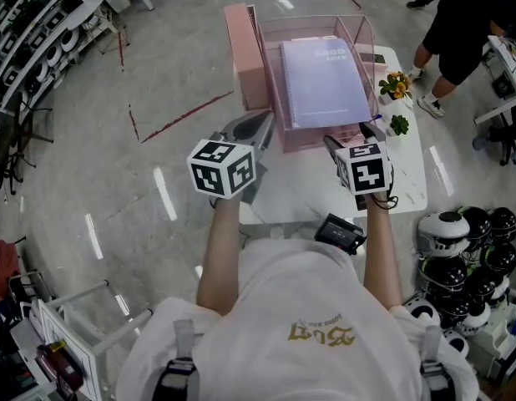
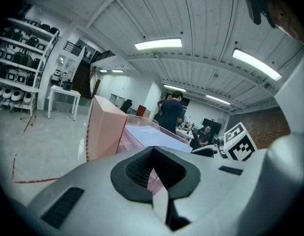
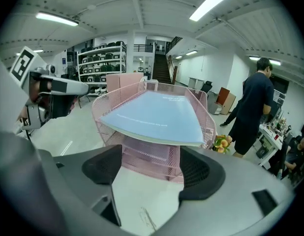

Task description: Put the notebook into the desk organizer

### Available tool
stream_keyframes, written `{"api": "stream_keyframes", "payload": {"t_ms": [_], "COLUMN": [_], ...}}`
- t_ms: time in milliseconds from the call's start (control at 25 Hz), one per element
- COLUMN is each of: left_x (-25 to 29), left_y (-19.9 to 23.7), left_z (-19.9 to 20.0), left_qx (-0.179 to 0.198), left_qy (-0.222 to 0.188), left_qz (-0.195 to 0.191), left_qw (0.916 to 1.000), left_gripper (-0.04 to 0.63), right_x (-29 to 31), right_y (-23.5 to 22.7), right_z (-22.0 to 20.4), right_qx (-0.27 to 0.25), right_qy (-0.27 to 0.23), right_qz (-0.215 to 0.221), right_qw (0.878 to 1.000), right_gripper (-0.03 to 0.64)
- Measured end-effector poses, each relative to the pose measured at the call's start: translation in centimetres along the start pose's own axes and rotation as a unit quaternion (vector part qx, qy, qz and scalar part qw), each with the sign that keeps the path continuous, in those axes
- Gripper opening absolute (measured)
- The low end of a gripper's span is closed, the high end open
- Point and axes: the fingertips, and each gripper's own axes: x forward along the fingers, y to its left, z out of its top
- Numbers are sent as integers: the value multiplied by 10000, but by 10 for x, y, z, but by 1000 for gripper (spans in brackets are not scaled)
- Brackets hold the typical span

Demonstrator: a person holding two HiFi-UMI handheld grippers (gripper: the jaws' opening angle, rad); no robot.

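Note:
A pale blue notebook lies flat in the top tray of the pink mesh desk organizer on the white table. In the right gripper view the notebook juts out past the front of the organizer. My right gripper hovers just before the organizer's front right corner. It is open with nothing between its pads. My left gripper is at the organizer's front left corner, its pads together and holding nothing.
A tall pink box stands against the organizer's left side. Small orange flowers and a green plant sit at the table's right edge. A black device lies at the near edge. A person stands at the far right. Helmets are stacked on the right.

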Motion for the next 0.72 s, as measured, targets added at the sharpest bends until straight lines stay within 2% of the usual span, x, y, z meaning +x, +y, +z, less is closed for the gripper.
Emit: {"api": "stream_keyframes", "payload": {"t_ms": [160,360,400,480,600,680,720], "left_x": [-5,-13,-12,-14,-18,-19,-19], "left_y": [-4,-9,-10,-13,-17,-20,-21], "left_z": [-4,-10,-11,-14,-17,-19,-20], "left_qx": [15,24,11,-20,-24,-22,-19], "left_qy": [-60,-143,-162,-191,-217,-217,-215], "left_qz": [19,66,56,53,54,30,24], "left_qw": [10000,9999,9999,9998,9997,9998,9998], "left_gripper": [18,18,18,18,18,18,18], "right_x": [-11,-22,-26,-34,-48,-58,-61], "right_y": [6,17,18,25,33,34,34], "right_z": [-7,-2,0,6,20,28,30], "right_qx": [224,781,890,1119,1495,1605,1599], "right_qy": [-153,-716,-849,-1169,-1711,-2046,-2172], "right_qz": [58,335,419,666,1014,1083,1078], "right_qw": [9996,9938,9915,9846,9686,9595,9569], "right_gripper": [376,331,303,196,113,24,12]}}
